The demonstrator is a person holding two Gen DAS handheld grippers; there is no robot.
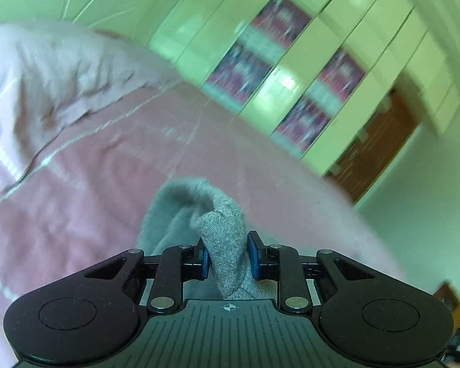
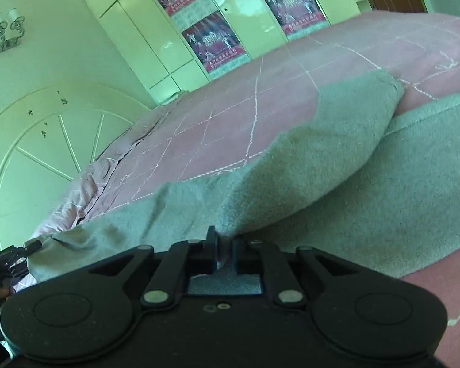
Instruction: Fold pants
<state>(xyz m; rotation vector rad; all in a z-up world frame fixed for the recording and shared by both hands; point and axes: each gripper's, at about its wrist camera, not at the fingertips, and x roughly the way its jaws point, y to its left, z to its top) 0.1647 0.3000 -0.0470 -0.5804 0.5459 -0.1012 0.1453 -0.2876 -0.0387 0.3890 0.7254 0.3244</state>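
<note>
The grey fleece pants [image 2: 337, 165] lie on a pink quilted bed [image 2: 230, 98], partly folded over themselves. My right gripper [image 2: 225, 245] is shut on an edge of the pants at the near side. My left gripper [image 1: 228, 256] is shut on a bunched corner of the pants [image 1: 220, 230] and holds it above the bed [image 1: 92, 184]. The left gripper also shows in the right wrist view [image 2: 12, 260] at the far left, at the end of the pants.
A pink pillow [image 1: 52, 70] lies at the bed's head by a white round headboard [image 2: 40, 153]. White wardrobes with red posters [image 2: 211, 43] stand beyond the bed. A brown door [image 1: 380, 150] is at the right.
</note>
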